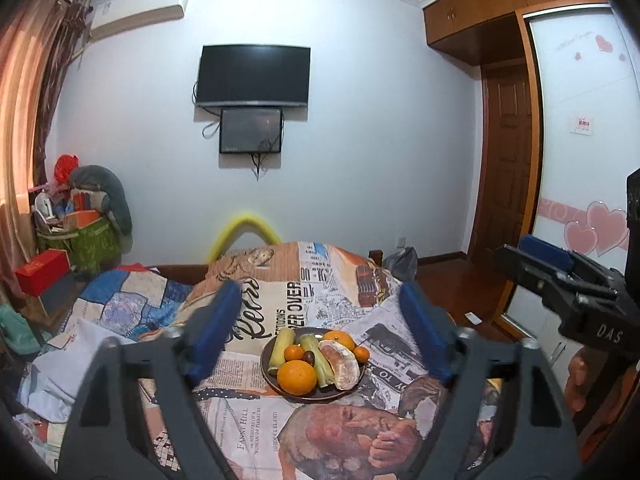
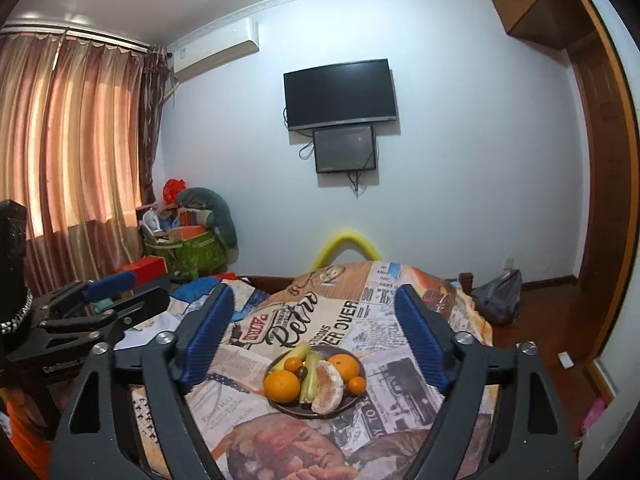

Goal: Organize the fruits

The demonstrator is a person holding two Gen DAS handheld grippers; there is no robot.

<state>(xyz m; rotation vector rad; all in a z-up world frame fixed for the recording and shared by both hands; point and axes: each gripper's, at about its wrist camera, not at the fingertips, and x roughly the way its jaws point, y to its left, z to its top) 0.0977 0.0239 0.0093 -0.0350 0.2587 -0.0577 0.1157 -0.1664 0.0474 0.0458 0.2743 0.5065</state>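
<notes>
A dark plate (image 1: 312, 399) of fruit rests on the bed's newspaper-print cover. It holds a large orange (image 1: 297, 377), a second orange (image 1: 339, 339), a peeled citrus piece (image 1: 340, 364), two small tangerines, pale green sticks (image 1: 282, 346) and a dark little fruit (image 1: 308, 357). My left gripper (image 1: 320, 292) hovers above and short of the plate, open, nothing between its blue pads. My right gripper (image 2: 314, 296) is also open and empty, framing the same plate (image 2: 320, 414) and large orange (image 2: 281, 386). Each gripper shows in the other's view: the right gripper (image 1: 528, 256) and the left gripper (image 2: 120, 288).
The bed (image 1: 352, 280) runs toward the far wall with a mounted TV (image 1: 254, 76). A green bag (image 1: 94, 246) of clutter and a red box (image 1: 42, 272) stand at the left by the curtain. A wardrobe (image 1: 580, 140), a door and a grey bag (image 2: 498, 296) on the floor are at the right.
</notes>
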